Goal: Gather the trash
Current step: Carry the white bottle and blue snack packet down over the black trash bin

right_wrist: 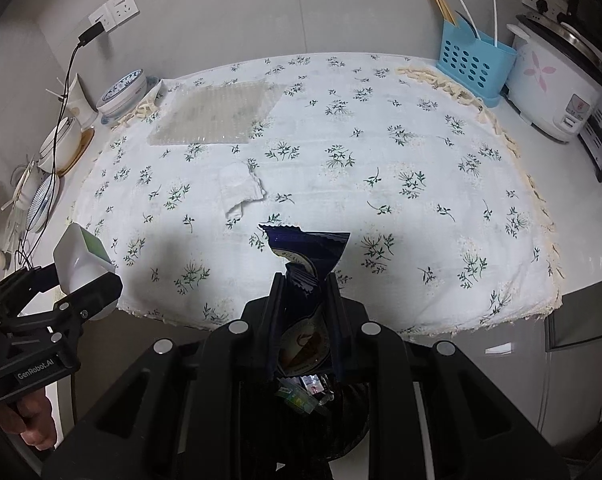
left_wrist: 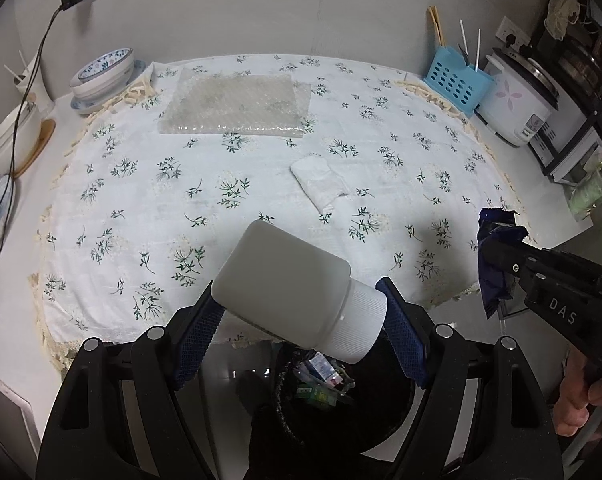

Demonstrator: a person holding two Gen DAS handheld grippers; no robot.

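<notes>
Kitchen worktop [left_wrist: 17, 280], white, with a floral tablecloth [left_wrist: 261, 168] over most of it; wall behind with sockets.

Left gripper [left_wrist: 301, 312]: jaws wide, clamped on a white plastic bottle [left_wrist: 289, 284]. Blue pads press its body on one side and its ribbed cap on the other. Bottle lies tilted, cap towards the camera, just past the worktop's front edge.

Right gripper [right_wrist: 303, 300]: jaws nearly closed, pinching a dark blue snack wrapper [right_wrist: 307, 252]. Wrapper sticks up between the fingers, serrated top edge uppermost. Also at the front edge.

Bin [left_wrist: 313, 396] with a black bag sits below both grippers, in front of the worktop, trash already inside. Bottle and wrapper both hang above it, not in it.

Crumpled white tissue [left_wrist: 319, 184] lies on the cloth, mid-worktop, well apart from both grippers. Bubble wrap sheet [left_wrist: 237, 106] lies flat near the back edge.

Back left corner: stacked bowls [left_wrist: 101, 76], black cable [left_wrist: 33, 80] running down from a socket. Back right corner: blue utensil holder [left_wrist: 457, 80], white rice cooker [left_wrist: 517, 100] beside it.

A hand [left_wrist: 577, 400] is visible on the right gripper's handle.
</notes>
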